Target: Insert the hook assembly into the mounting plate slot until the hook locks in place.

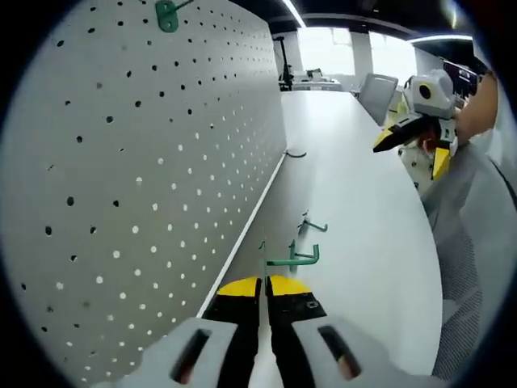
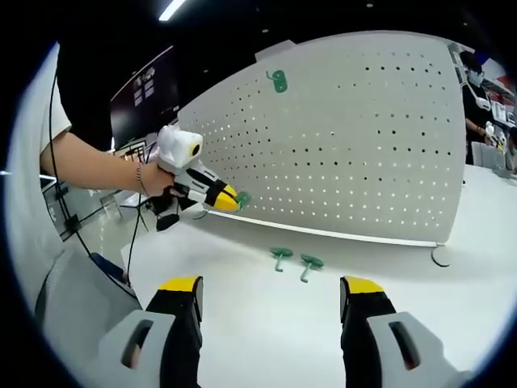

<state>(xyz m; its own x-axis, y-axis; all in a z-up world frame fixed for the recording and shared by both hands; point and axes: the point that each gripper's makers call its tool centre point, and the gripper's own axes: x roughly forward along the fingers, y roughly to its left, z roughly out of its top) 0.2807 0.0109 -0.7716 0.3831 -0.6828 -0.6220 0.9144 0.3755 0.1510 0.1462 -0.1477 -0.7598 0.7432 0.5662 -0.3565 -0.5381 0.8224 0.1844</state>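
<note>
A white pegboard (image 1: 145,162) (image 2: 363,145) stands upright on the white table. One green hook (image 1: 167,14) (image 2: 279,81) hangs high on it. My left gripper (image 1: 263,287) (image 2: 233,198) is shut on a green hook assembly (image 1: 294,259) (image 2: 243,198) and holds it close to the board's lower edge. Two more green hooks (image 2: 281,255) (image 2: 310,262) lie on the table in front of the board; one of them (image 1: 312,227) is just beyond the held one. My right gripper (image 2: 271,295) (image 1: 414,149) is open, with nothing in it, back from the board over the table.
A grey wire hook (image 1: 295,153) (image 2: 440,257) lies by the far end of the board. The table (image 1: 355,194) stretches away to the right of the board. A person's forearm (image 2: 89,166) carries the left gripper. Chairs and desks stand beyond.
</note>
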